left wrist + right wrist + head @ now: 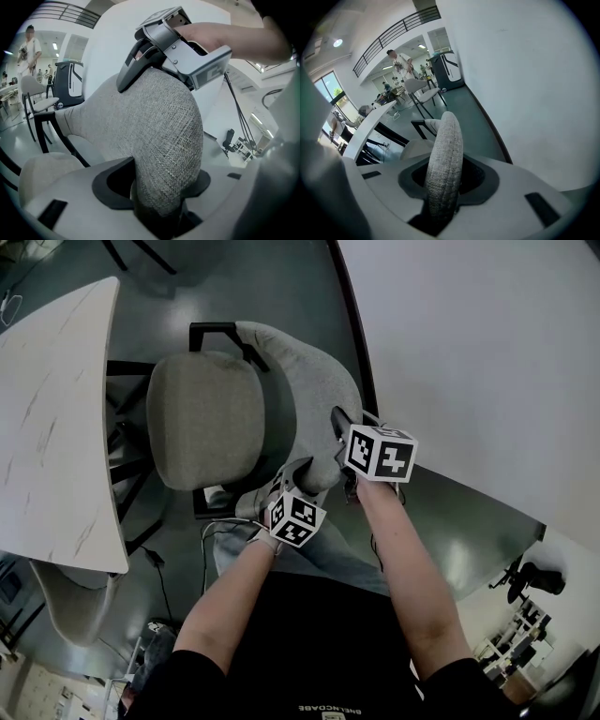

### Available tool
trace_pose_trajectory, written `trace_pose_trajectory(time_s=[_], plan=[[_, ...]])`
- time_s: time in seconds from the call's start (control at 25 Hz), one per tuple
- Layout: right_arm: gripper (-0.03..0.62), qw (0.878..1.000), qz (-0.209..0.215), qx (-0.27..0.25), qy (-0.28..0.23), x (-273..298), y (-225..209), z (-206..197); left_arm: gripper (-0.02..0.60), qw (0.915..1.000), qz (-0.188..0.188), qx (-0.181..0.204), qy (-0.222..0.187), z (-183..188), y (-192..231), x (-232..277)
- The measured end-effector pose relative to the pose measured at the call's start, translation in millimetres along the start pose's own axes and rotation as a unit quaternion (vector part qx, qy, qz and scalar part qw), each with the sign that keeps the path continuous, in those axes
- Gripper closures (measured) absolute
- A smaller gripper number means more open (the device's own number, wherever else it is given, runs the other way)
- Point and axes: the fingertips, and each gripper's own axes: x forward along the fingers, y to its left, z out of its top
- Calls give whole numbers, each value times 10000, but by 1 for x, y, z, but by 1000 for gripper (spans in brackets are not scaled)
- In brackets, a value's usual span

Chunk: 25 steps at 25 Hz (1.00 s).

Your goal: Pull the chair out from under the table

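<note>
Both grippers are clamped on the top edge of the chair's point(202, 418) padded backrest point(309, 399). The left gripper point(298, 476) has the fat rounded corner wedged deep between its fingers. The right gripper point(339, 427) pinches the thinner rim just beside it on the same edge. Two grips side by side probably keep the pull straight so the chair doesn't swivel (my guess). The seat lies ahead of and below the fingertips, with the table point(56, 418) beyond it. The seat shows fully clear of the tabletop edge, so the pull looks well along. Only the head view gives this layout, plus the wall point(469, 352) close on the right, but the marker cubes crowd the jaws there. The left gripper view shows fabric filling its jaws and the right gripper's dark finger point(131, 70) hooked over the crest. The right gripper view shows the rim edge-on between its closed-in jaws.
</note>
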Motion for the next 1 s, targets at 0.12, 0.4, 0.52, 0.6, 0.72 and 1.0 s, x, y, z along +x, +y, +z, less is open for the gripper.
trace_pose_trajectory(time_s=[0.12,0.4,0.52,0.6,0.72,1.0], plan=[[479,10000,-67,47,4,-7,-23,1,359,9999,-119,-33,-27,10,-15,16],[482,9993,-273,248,-20,-19,-76,4,354,9995,-325,-8,-14,29,-45,52],[482,9989,-348,321,-44,-25,-95,5,348,9990,-435,28,19,35,-56,63],[484,9985,-398,373,-59,-28,-105,5,348,9989,-463,7,13,39,-62,70],[484,9978,-477,452,-87,-33,-123,8,348,9988,-488,-18,-2,47,-70,82],[485,9963,-642,557,-133,-42,-162,13,347,9982,-591,-10,18,64,-91,109]])
